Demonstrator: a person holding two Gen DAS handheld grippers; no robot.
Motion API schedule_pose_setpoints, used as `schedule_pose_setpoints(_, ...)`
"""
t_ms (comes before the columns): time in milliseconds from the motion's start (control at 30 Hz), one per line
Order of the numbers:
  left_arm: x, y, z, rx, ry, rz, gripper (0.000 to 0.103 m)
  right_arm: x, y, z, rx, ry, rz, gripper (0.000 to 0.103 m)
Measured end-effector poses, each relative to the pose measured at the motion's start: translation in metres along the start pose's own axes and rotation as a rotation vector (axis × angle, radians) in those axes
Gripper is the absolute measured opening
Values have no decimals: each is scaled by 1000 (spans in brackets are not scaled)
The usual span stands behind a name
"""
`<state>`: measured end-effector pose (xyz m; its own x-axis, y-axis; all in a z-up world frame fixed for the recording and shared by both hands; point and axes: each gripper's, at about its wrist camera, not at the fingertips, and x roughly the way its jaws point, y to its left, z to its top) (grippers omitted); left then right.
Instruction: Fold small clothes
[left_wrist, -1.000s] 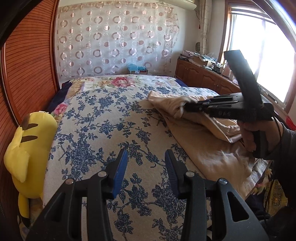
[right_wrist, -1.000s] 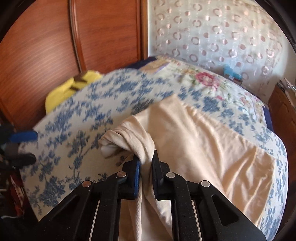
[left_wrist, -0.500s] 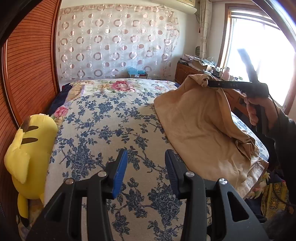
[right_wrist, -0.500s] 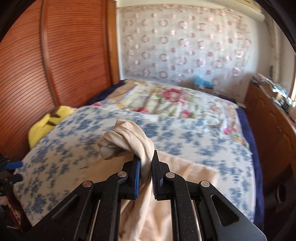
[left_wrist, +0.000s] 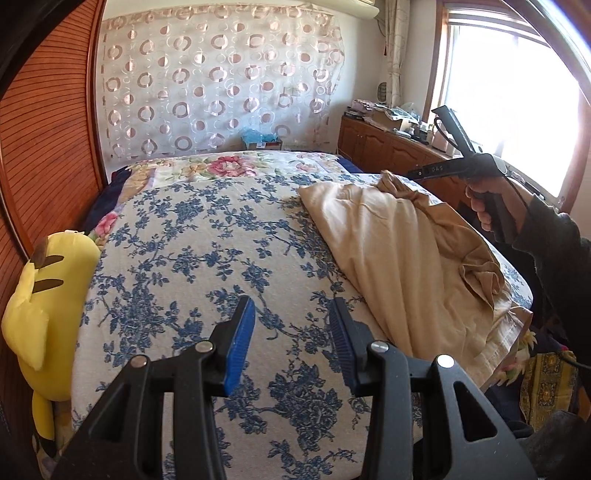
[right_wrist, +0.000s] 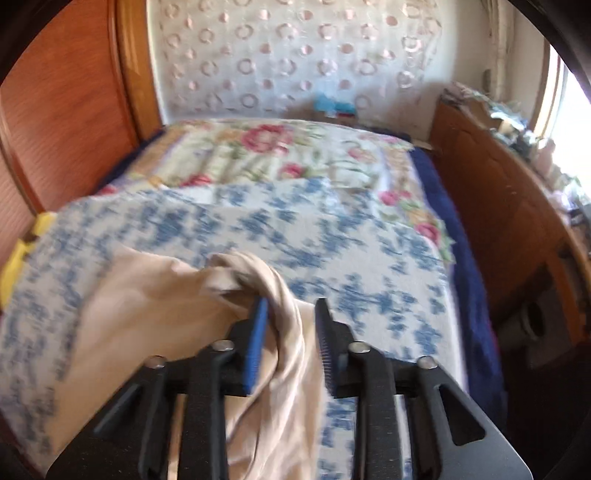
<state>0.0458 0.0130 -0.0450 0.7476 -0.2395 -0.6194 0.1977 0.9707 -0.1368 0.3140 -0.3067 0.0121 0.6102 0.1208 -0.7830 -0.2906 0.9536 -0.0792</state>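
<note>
A beige garment (left_wrist: 399, 251) lies rumpled along the right side of the blue-flowered bedspread (left_wrist: 203, 258). Its far end is bunched up under the tip of my right gripper (left_wrist: 410, 173), which a hand in a dark sleeve (left_wrist: 491, 206) holds. In the right wrist view, the right gripper (right_wrist: 290, 314) has its jaws opening. A twisted fold of the garment (right_wrist: 284, 295) hangs between them. The fold rests against the left pad and stands clear of the right one. My left gripper (left_wrist: 291, 317) hovers open over bare bedspread near the front, with nothing between its fingers.
A yellow plush toy (left_wrist: 48, 295) leans at the bed's left edge against a wooden slatted panel (left_wrist: 48, 129). A flowered quilt (left_wrist: 229, 166) covers the far end. Low wooden cabinets (left_wrist: 388, 147) with clutter run along the right under the window.
The right gripper swung the garment's bunched end up and over to the right far side, then lowered it. Its jaws have parted from their tight pinch. The left gripper kept still.
</note>
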Motion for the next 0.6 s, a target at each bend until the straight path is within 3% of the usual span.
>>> schedule_pose_setpoints(133, 5, -7, -1, 6, 9, -12, 40, -9, -9, -5, 34, -40, 37, 47)
schedule_pose_setpoints(267, 8, -14, -1, 18, 16, -19, 40, -15, -3, -2, 20, -73, 102, 48)
schedule_pose_setpoints(433, 12, -21, -1, 31, 23, -28, 40, 2, 25, 3, -69, -57, 108, 48)
schedule_pose_setpoints(567, 15, -25, -1, 39, 32, -33, 40, 31, 41, 10, -147, -2, 46, 47)
schedule_pose_setpoints(600, 15, -26, -1, 42, 33, -36, 40, 38, 41, 10, -161, 17, 28, 35)
